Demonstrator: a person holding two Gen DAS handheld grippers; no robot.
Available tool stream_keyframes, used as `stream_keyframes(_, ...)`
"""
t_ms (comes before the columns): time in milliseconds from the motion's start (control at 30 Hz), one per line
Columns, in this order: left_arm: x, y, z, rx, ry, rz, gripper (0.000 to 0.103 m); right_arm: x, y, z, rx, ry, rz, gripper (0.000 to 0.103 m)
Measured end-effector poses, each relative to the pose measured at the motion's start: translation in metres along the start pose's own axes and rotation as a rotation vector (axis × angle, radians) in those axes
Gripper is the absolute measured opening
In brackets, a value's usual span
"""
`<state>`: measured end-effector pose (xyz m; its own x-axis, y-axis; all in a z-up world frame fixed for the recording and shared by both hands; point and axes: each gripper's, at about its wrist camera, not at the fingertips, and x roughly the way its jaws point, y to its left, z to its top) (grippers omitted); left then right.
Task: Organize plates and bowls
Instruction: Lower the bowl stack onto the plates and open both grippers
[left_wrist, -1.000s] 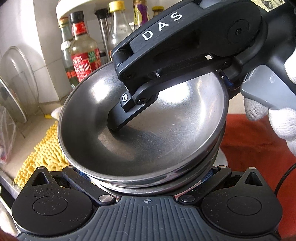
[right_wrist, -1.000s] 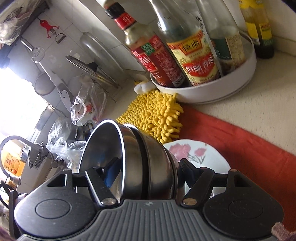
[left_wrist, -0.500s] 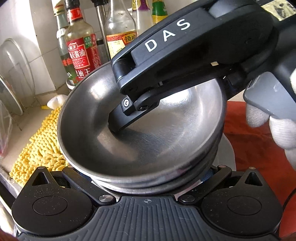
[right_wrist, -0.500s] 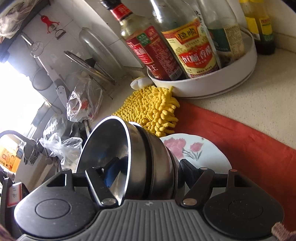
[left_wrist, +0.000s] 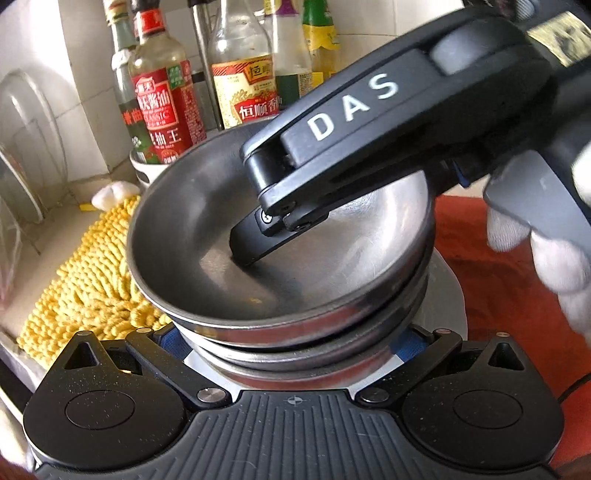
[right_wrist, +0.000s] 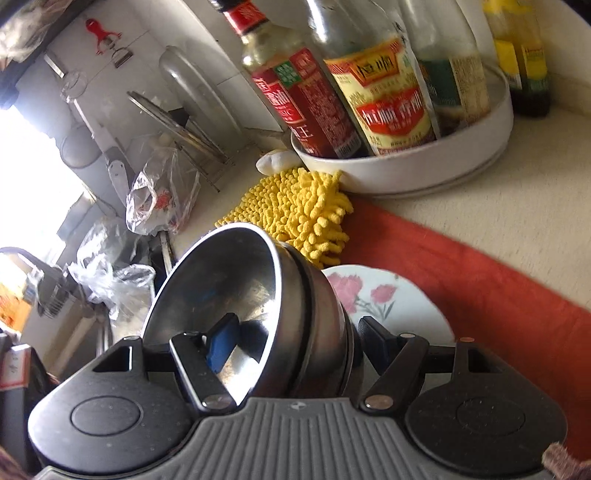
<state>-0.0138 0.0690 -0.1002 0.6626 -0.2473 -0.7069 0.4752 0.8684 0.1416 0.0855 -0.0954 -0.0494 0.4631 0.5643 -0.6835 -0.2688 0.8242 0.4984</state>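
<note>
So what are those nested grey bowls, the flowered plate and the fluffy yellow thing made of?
The nested grey metal bowls look like stainless steel: brushed sheen, bright reflections. The white flowered plate seems glazed ceramic, though melamine is possible. The fluffy yellow noodle-pile cloth looks like chenille microfibre.

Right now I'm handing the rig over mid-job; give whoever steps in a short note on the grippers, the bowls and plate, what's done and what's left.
Right gripper: clamped across the wall of the nested steel bowls, one finger inside, one outside, stack tilted.
Left gripper: jaws on either side of the stack's base; grip unclear.
Floral plate: on the red cloth, directly beneath the stack.
Done: bowls nested together.
Left: set the stack down, probably on the plate, then release.
</note>
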Motion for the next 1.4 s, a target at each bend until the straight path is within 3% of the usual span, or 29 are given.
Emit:
stream_keyframes(700, -0.027, 0.003, -0.01, 0.028, -0.035, 0.006, 0.103, -0.012, 0.015, -0.011, -0.079, 0.007, -0.094, 0.067)
stream_keyframes(1167, -0.06, 0.019, -0.017, -0.058, -0.09, -0.014, 0.103, -0.024, 0.035, -0.018, -0.162, 0.029, -0.211, 0.067)
stream_keyframes(1400, -0.074, 0.036, -0.024, -0.135, -0.108, -0.064, 0.103, -0.033, 0.041, -0.019, -0.173, 0.011, -0.24, 0.067)
